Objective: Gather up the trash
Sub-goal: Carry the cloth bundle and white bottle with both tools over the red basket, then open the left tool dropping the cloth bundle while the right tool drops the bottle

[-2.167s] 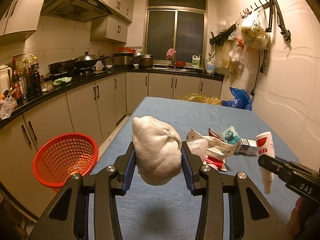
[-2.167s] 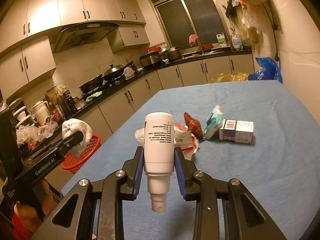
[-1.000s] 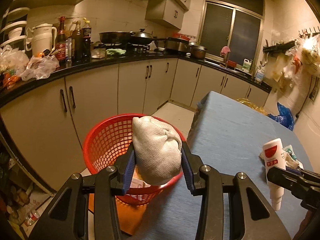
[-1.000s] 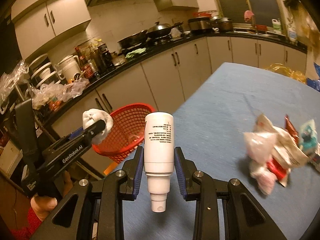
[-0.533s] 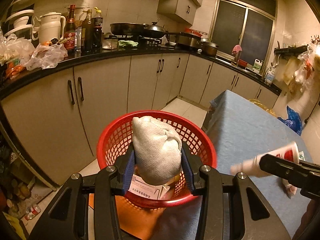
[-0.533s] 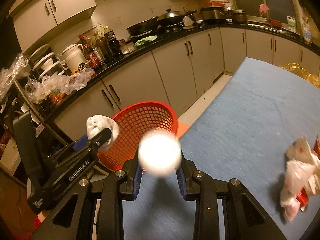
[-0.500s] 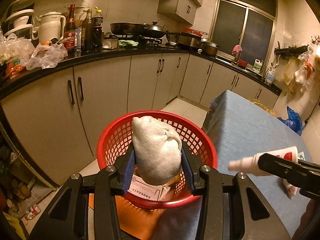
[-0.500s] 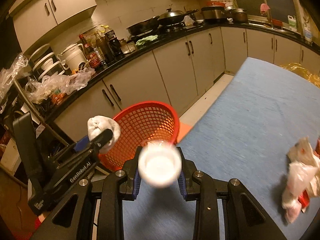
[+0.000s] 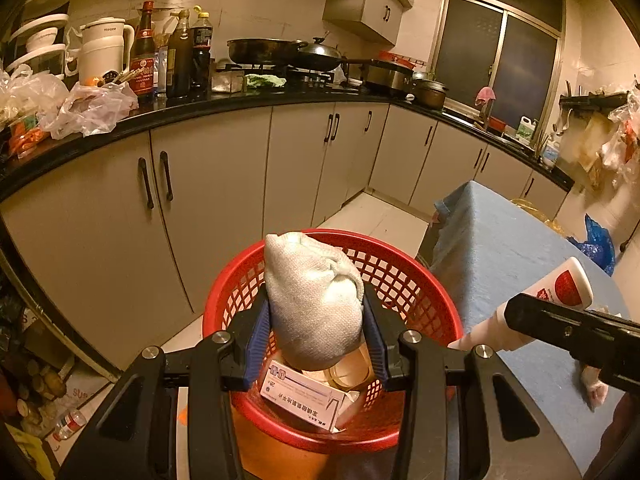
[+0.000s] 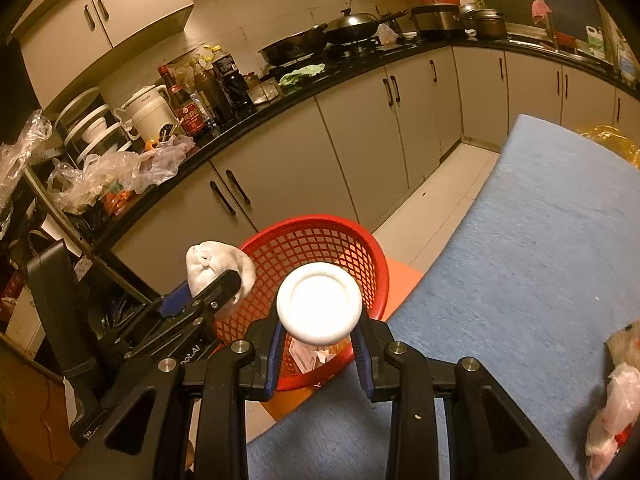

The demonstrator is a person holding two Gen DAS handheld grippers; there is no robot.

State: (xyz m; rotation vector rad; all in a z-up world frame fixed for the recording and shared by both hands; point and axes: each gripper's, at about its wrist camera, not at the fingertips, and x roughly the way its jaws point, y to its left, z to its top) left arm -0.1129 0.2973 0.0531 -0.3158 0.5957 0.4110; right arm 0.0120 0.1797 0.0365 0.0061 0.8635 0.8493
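Two grippers are both loaded, and both sit over the red basket (image 9: 416, 280). Our left gripper (image 9: 316, 332) has its fingers (image 9: 258, 328) clamped on a white cloth bundle (image 9: 314, 296), which stands upright between the blue pads with its knotted end just beyond the fingertips. Straight past the bundle is the basket's open mouth; below the fingers, inside the basket, we see a white box with printed text (image 9: 300, 396) lying on other scraps we cannot make out. The basket rests on an orange block (image 10: 404, 276) on the floor, just beside the edge of the blue surface (image 9: 500, 248).

Our right gripper (image 10: 318, 338) has its fingers (image 10: 276, 340) closed on a white bottle (image 10: 319, 307), tipped so that its round flat end faces the camera and hides the rest of it. From the left wrist view the same bottle (image 9: 560, 288) lies slanted, its red-marked body up and to the right, its narrow nozzle end pointing down toward the basket rim. Beyond the right fingers the basket lies just ahead and slightly left. Off to the right of them, on the blue surface, some crumpled wrappers (image 10: 612, 412) remain at the frame's edge.
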